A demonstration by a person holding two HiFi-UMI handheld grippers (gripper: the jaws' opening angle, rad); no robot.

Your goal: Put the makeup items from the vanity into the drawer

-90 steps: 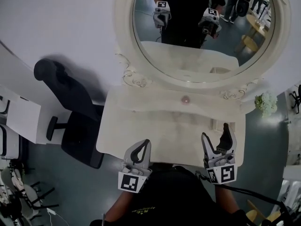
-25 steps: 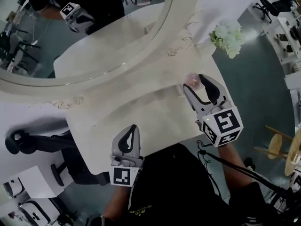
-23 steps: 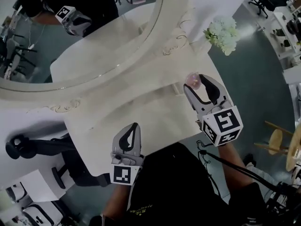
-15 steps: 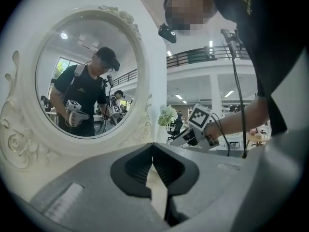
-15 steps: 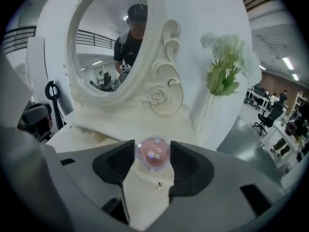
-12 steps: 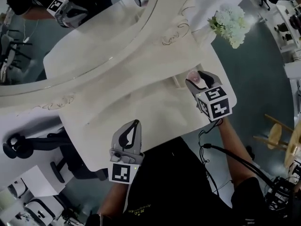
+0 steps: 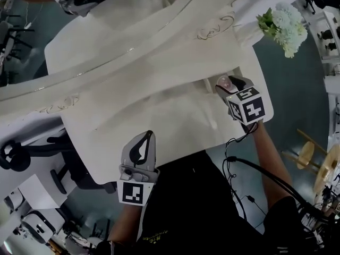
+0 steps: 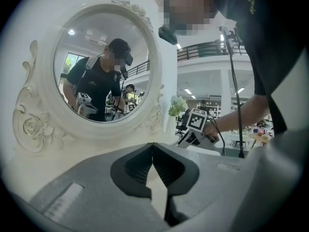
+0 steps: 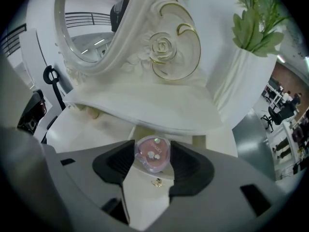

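A pink heart-shaped compact (image 9: 153,153) sits pinched between the pads of my right gripper (image 9: 152,161), which is shut on it. In the head view that gripper (image 7: 225,82) points steeply down at the right end of the white vanity top (image 7: 159,105), with the compact (image 7: 222,81) at its tips. A small gold knob (image 9: 156,181) shows on the white surface just below the compact. My left gripper (image 7: 146,138) hovers over the vanity's front edge, jaws shut and empty; its own view (image 8: 153,147) shows the tips touching. No drawer opening is visible.
The oval mirror (image 7: 106,25) with its carved frame (image 9: 164,47) stands behind the top. A white vase (image 9: 231,81) of pale flowers (image 7: 284,25) stands at the back right corner. A black office chair (image 7: 10,158) is at the left.
My right gripper has dropped and tipped steeply down toward the vanity's right end, carrying the pink compact. The left gripper has sunk a little.
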